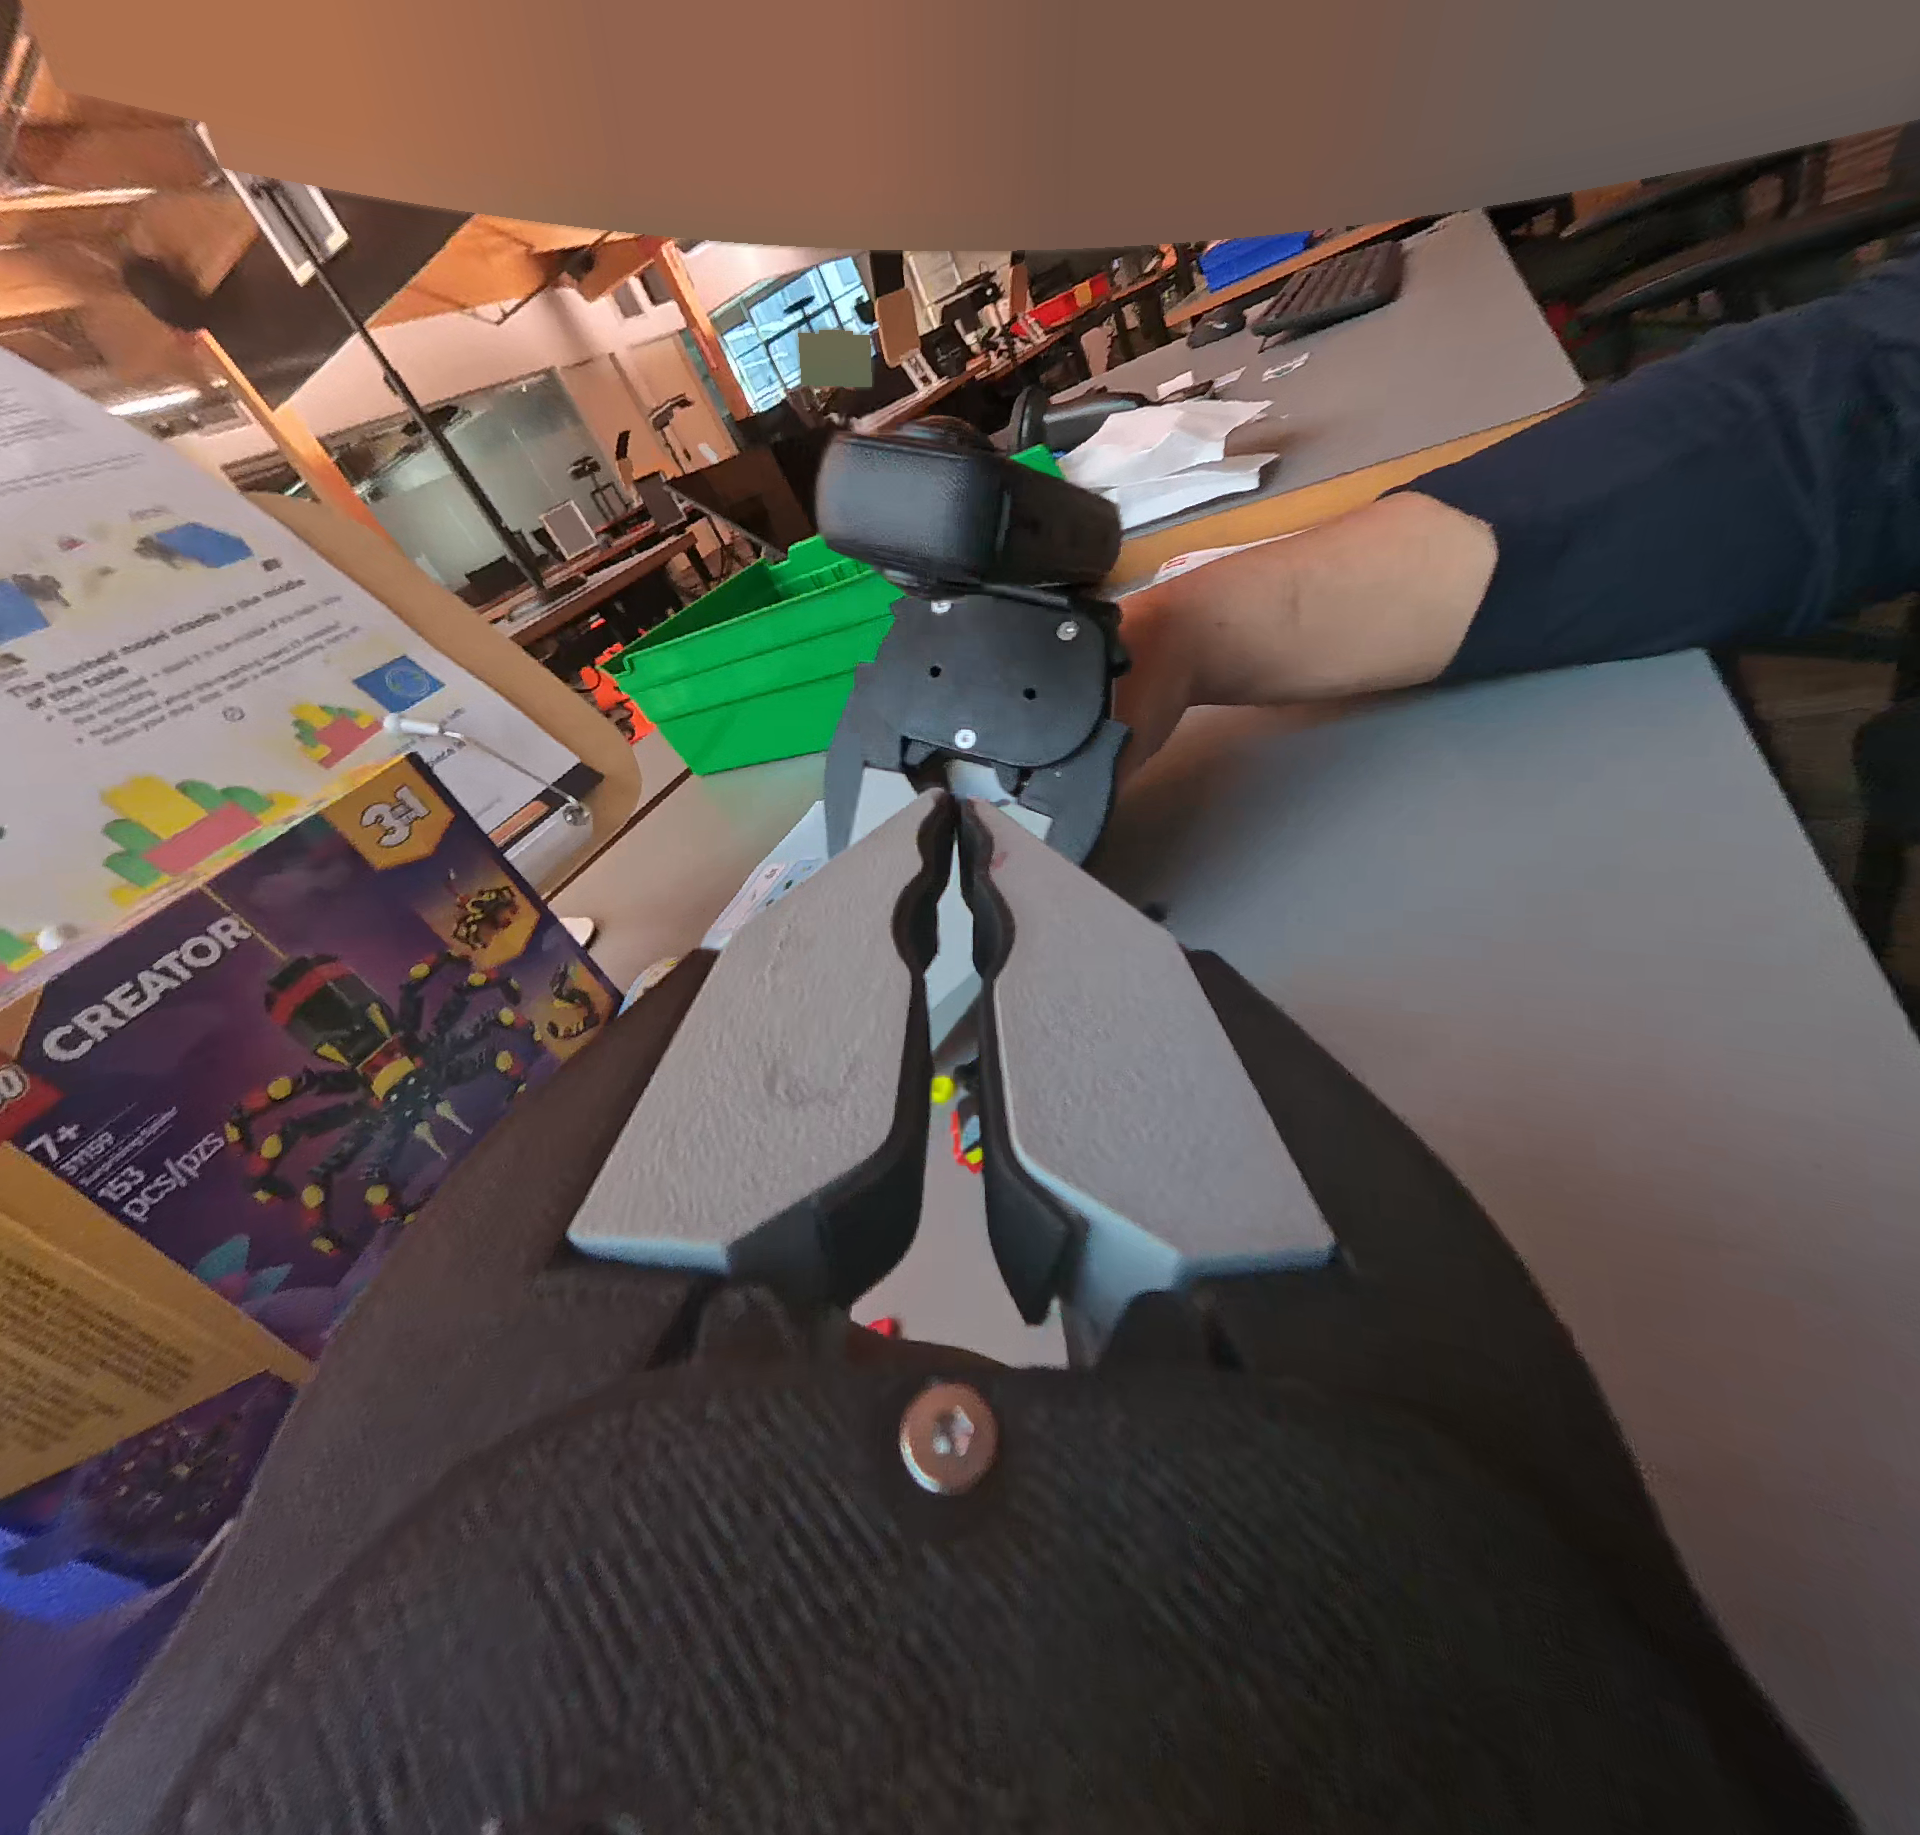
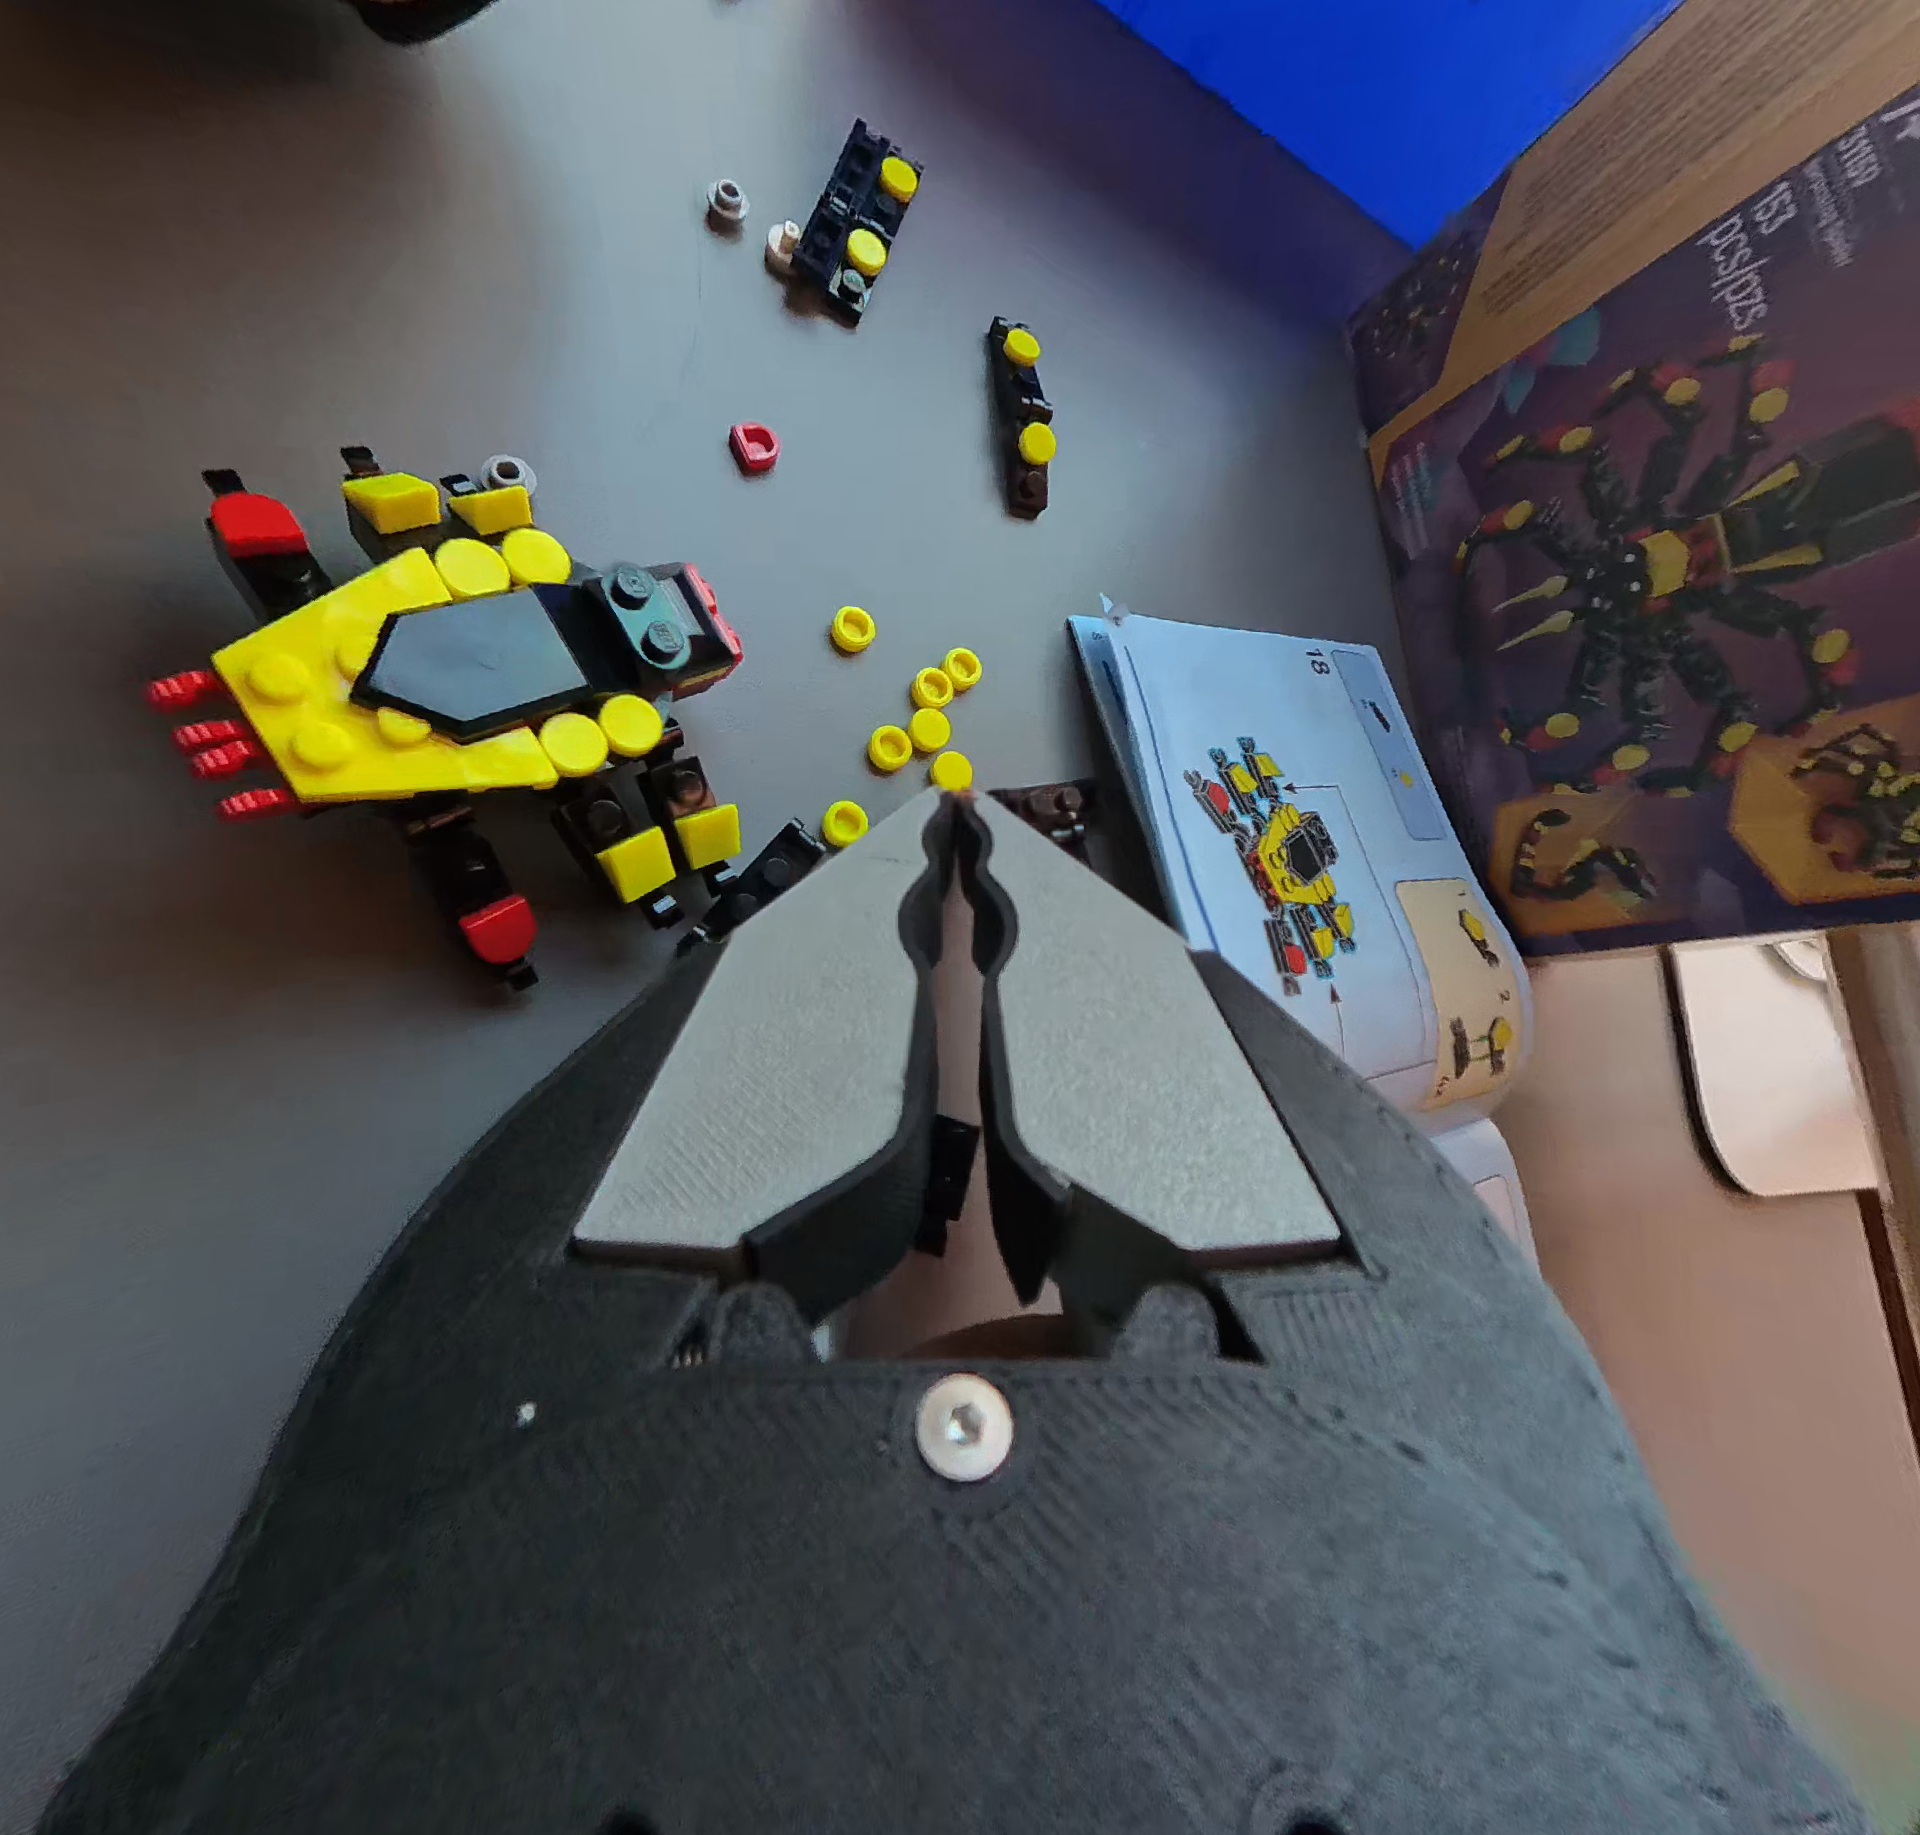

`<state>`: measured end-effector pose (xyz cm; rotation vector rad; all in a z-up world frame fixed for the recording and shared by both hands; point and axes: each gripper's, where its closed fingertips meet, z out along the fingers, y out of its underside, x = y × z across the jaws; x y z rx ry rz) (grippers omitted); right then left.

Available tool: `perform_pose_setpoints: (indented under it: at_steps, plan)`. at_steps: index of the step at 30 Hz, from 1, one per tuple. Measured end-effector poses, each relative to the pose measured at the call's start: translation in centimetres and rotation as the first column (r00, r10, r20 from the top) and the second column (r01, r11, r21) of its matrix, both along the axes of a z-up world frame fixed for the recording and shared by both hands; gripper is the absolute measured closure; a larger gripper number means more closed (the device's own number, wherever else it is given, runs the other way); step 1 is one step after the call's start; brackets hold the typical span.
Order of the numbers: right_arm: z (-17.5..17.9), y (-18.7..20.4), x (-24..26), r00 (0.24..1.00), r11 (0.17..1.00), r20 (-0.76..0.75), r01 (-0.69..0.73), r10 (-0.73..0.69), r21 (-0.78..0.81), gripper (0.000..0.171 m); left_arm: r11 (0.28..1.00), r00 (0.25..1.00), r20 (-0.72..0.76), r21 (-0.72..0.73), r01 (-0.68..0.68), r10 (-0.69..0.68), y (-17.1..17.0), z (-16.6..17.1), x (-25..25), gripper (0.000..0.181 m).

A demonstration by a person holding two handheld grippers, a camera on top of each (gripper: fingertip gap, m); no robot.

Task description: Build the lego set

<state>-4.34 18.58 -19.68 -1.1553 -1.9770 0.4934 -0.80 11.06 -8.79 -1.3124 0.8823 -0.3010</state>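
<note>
Yellow wedge-plated lego model (image 2: 436, 684) lies beside glossy round yellow tiles (image 2: 925, 715).

Brown plate (image 2: 1049, 809) behind fingers (image 2: 831, 1006), set box (image 2: 1662, 559) edge-cropped (print blurred)

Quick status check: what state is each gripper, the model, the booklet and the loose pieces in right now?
left gripper: shut, holding nothing visible.
right gripper: shut, tips over the loose studs.
partly built model: unfinished, flat on the table.
instruction booklet: open.
yellow round studs: loose, scattered.
leg strips: unattached.
lego box: lying beside the booklet.
</note>
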Motion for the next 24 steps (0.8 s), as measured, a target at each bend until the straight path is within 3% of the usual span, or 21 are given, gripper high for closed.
perform_pose_setpoints:
  at_steps: [8,18,24]
  plan:
    - [1.3,0.5,-0.2,0.996,1.0,-0.082,0.022,-0.023,-0.013,0.171,0.994,0.995,-0.002,-0.025,-0.105,0.105,1.9,-0.2,-1.7,0.181]
    - [7.0,1.7,0.2,0.934,0.921,-0.327,0.004,-0.142,-0.39,0.171,0.965,0.971,-0.07,-0.116,-0.234,0.227,4.6,-1.9,-4.1,0.181]
    - [6.3,2.5,0.3,0.936,0.94,-0.311,0.056,-0.167,-0.336,0.171,0.966,0.971,-0.066,-0.108,-0.236,0.23,4.7,-1.8,-4.3,0.181]
